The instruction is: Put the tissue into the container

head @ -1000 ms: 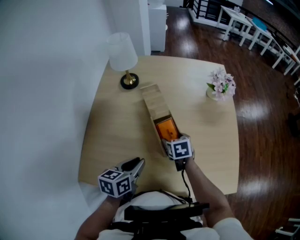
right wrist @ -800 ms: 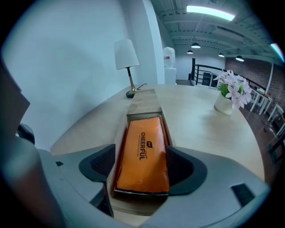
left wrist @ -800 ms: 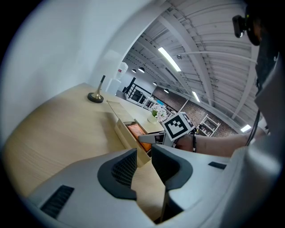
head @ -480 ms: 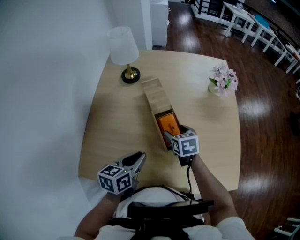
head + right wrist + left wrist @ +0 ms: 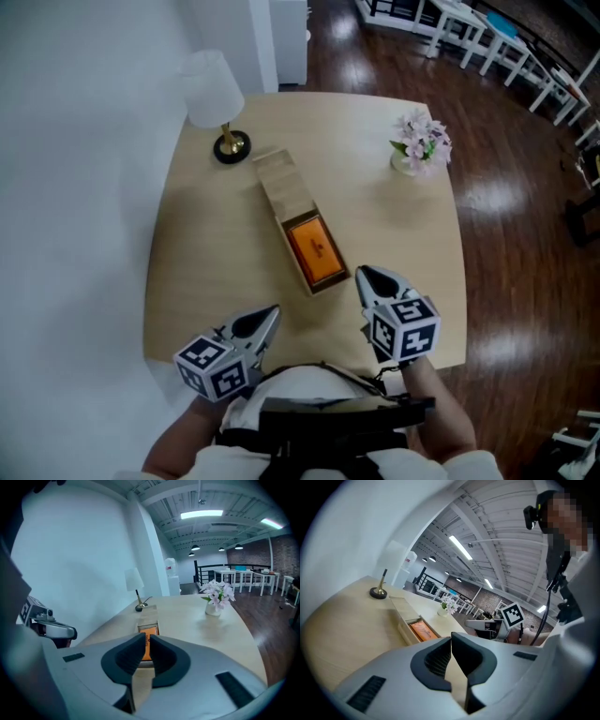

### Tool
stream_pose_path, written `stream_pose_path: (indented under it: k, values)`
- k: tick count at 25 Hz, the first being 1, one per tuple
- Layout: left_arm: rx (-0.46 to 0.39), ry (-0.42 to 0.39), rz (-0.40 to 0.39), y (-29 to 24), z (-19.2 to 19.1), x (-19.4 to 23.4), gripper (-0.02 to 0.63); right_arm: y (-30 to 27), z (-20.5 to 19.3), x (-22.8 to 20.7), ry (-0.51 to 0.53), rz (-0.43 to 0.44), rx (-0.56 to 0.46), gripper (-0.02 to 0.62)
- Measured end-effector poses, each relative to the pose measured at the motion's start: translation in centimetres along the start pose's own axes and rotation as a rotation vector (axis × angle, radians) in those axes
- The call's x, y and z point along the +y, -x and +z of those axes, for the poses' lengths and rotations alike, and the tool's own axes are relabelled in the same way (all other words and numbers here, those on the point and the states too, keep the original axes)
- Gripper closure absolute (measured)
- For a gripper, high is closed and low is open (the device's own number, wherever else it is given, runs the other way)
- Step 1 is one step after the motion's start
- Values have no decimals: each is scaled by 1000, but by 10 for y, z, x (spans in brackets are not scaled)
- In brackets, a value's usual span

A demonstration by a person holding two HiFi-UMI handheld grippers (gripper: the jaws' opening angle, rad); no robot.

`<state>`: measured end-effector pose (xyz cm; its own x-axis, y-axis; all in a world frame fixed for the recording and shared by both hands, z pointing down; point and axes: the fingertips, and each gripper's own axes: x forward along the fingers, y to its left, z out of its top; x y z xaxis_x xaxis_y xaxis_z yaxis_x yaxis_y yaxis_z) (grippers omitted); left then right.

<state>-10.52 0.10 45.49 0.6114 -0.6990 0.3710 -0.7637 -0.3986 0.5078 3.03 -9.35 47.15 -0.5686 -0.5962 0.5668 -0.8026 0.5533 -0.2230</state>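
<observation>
A long wooden container (image 5: 279, 199) lies slantwise on the table's middle, its lid slid toward the far end. An orange tissue pack (image 5: 316, 249) lies in the uncovered near end, also seen in the left gripper view (image 5: 423, 630) and the right gripper view (image 5: 150, 631). My right gripper (image 5: 361, 274) (image 5: 146, 637) hovers just right of the container's near end, its jaws closing to a sliver with nothing between them. My left gripper (image 5: 270, 312) (image 5: 451, 637) sits by the front edge, jaws shut tip to tip and empty.
A white-shaded lamp (image 5: 211, 94) with a dark round base stands at the table's far left. A small vase of pink flowers (image 5: 421, 145) stands at the far right. The pale round-cornered table (image 5: 202, 272) ends just before my body; dark wood floor lies to the right.
The right gripper has drawn back from the container's near end toward me and to the right. Both grippers' jaws have gone from wide apart to closed. The left gripper has stayed near the front edge.
</observation>
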Motion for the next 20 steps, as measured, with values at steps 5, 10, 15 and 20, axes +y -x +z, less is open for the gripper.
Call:
stream_pose_path:
  k: [5, 10, 15, 20]
  values:
    - [36, -23, -62, -6, -1, -21, 606, 39, -16, -1, -51, -19, -18, 595]
    - [57, -43, -104, -1, -5, -41, 606, 63, -23, 11, -34, -2, -52, 595]
    - [67, -42, -97, -2, -9, -43, 606, 75, -16, 18, 15, -11, -83, 595]
    - [94, -51, -97, -10, -14, -45, 606, 72, -22, 15, -28, 6, -71, 595]
